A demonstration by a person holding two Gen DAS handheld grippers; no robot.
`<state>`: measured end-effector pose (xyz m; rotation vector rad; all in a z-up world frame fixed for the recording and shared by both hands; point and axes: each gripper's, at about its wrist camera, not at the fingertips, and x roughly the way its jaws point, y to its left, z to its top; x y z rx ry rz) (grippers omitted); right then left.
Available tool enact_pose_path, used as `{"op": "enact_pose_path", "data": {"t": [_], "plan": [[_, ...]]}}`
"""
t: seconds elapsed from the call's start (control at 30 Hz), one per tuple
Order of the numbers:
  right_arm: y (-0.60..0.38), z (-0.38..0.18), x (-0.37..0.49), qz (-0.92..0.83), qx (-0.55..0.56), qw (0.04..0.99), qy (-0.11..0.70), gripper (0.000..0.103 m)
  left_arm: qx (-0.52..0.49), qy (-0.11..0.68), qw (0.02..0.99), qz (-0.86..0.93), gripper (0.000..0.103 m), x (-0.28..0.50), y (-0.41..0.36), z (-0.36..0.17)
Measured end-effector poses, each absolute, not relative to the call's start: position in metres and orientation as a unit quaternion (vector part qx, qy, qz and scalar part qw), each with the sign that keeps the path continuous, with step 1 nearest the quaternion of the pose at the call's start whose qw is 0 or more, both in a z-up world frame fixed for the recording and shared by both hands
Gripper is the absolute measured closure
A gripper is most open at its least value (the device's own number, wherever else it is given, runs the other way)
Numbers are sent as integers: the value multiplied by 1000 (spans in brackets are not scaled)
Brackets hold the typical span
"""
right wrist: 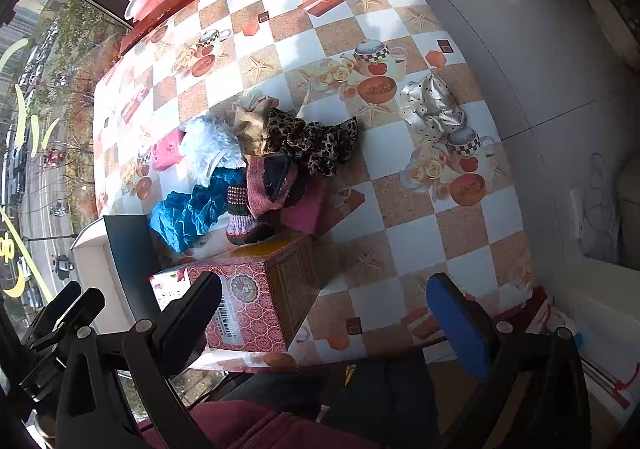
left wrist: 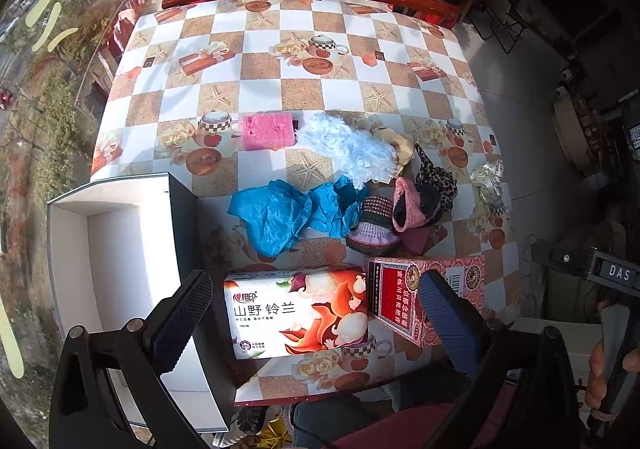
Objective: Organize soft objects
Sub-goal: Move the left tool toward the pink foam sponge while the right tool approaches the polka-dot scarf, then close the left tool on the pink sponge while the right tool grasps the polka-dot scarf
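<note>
Both jaws spread and empty above tissue pack (left wrist: 298, 313) and red carton (right wrist: 256, 301), probably readying soft pile (left wrist: 360, 185) for white box (left wrist: 120, 233).

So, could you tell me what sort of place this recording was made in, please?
Most likely a home, by a high window: a table under a teapot-print oilcloth, a tissue pack beside the soft clutter, and a street with cars far below the glass.
</note>
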<state>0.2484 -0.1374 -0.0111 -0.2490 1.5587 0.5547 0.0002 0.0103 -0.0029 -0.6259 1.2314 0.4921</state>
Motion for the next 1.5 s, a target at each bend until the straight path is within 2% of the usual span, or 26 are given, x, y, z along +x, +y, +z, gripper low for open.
{"op": "enact_pose_path", "data": {"t": [0.6,0.97,1.5], "plan": [[-145,-36,278,221,-101,670,702,0,-245,566,744,258,0,34,49,-17],[-147,-59,300,203,-99,659,717,0,-250,606,704,274,0,62,75,-53],[-160,-88,324,175,-73,653,733,0,-278,614,680,290,0,87,123,-101]]}}
